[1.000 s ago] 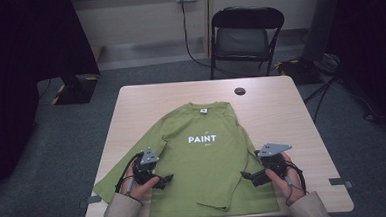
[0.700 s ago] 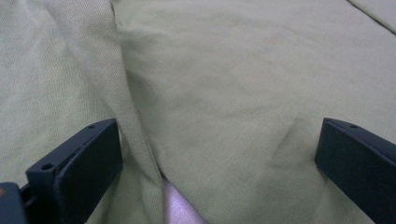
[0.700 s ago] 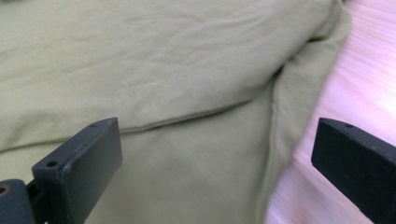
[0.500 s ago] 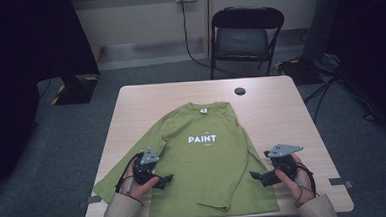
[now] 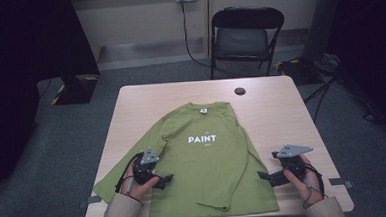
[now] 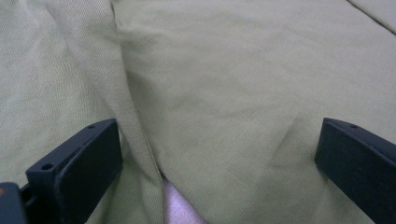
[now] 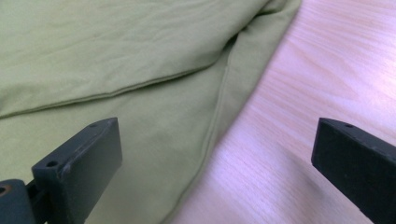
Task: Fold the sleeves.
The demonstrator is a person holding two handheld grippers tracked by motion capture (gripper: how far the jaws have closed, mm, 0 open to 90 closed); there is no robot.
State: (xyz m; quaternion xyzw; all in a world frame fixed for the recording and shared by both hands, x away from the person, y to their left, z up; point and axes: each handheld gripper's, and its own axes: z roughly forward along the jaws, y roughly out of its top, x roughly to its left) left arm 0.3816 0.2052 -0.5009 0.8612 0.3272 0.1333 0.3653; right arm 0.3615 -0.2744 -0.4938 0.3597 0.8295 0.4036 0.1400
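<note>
Right gripper (image 5: 267, 176) shifted outward off green long-sleeved cotton shirt (image 5: 208, 157), jaws spread, left gripper (image 5: 165, 179) unmoved, spread, collar pointing away along table's depth.

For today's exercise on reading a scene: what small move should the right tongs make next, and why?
Probably ease the right tongs left and shut on the green shirt sleeve edge. The jaws stand open straddling that edge, half over bare table.

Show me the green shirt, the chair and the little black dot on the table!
green shirt (image 5: 204, 163), high view, chest below the PAINT print.
chair (image 5: 246, 38), high view, seat.
black dot (image 5: 239, 91), high view, its middle.
</note>
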